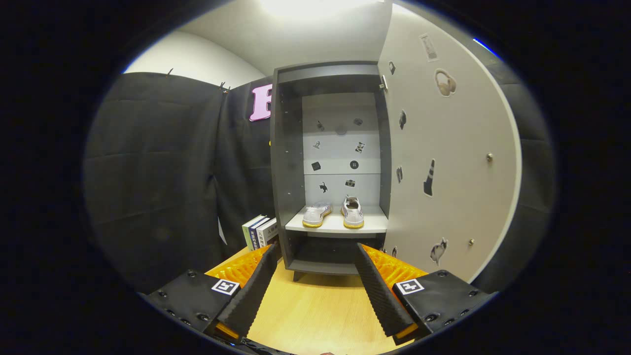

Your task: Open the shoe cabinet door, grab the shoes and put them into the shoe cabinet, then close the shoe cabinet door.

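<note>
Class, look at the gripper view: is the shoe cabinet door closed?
No: the door stands swung open, showing both shoes on the shelf, while the gripper is open and empty.

The gripper [315, 254] has two long, wedge-shaped fingers [377, 291] whose inner faces carry finely ribbed pads running from base to tip. The outer side of each finger is moulded with a ridged, zigzag texture. Behind each finger sits a flat black mounting block [443, 296] with round screw heads along its edges. On top of each block, close to the finger's base, is a small square black-and-white fiducial marker [409, 286].
</note>
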Motion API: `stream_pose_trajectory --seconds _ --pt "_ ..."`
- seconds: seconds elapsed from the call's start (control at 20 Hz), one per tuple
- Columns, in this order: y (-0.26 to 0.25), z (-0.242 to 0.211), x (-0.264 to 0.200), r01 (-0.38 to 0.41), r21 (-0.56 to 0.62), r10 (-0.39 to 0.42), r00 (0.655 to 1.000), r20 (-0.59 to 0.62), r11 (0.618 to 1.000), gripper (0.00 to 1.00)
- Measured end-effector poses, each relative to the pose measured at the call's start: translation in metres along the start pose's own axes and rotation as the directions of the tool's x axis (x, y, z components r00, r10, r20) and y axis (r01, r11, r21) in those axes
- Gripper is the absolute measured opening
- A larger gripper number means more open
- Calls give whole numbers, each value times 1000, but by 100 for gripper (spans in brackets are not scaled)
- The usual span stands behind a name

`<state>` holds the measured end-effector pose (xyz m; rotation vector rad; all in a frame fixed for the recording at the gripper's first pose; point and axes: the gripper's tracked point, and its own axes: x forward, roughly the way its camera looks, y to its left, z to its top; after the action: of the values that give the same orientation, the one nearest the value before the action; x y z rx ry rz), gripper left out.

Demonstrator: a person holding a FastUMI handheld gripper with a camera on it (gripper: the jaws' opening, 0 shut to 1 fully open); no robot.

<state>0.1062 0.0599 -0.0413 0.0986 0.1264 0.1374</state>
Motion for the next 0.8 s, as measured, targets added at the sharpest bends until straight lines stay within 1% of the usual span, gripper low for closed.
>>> stream_pose_trajectory --seconds 0.15,0.35,0.5,0.55,0.6,0.7,0.8 --pt "-9 10 -32 6 -22 -6 1000 2 1000 99" --pt "-35 44 -73 13 11 -14 999 48 1000 99" --pt "-81 57 -90 76 18 -77 992 102 997 99" --pt "-103 56 -91 116 11 -117 987 112 993 99" --pt "-122 52 -95 140 19 -141 983 114 990 98" --pt "-152 48 -100 143 59 -149 983 108 988 98" --pt "-191 46 -98 160 75 -167 980 106 984 98"
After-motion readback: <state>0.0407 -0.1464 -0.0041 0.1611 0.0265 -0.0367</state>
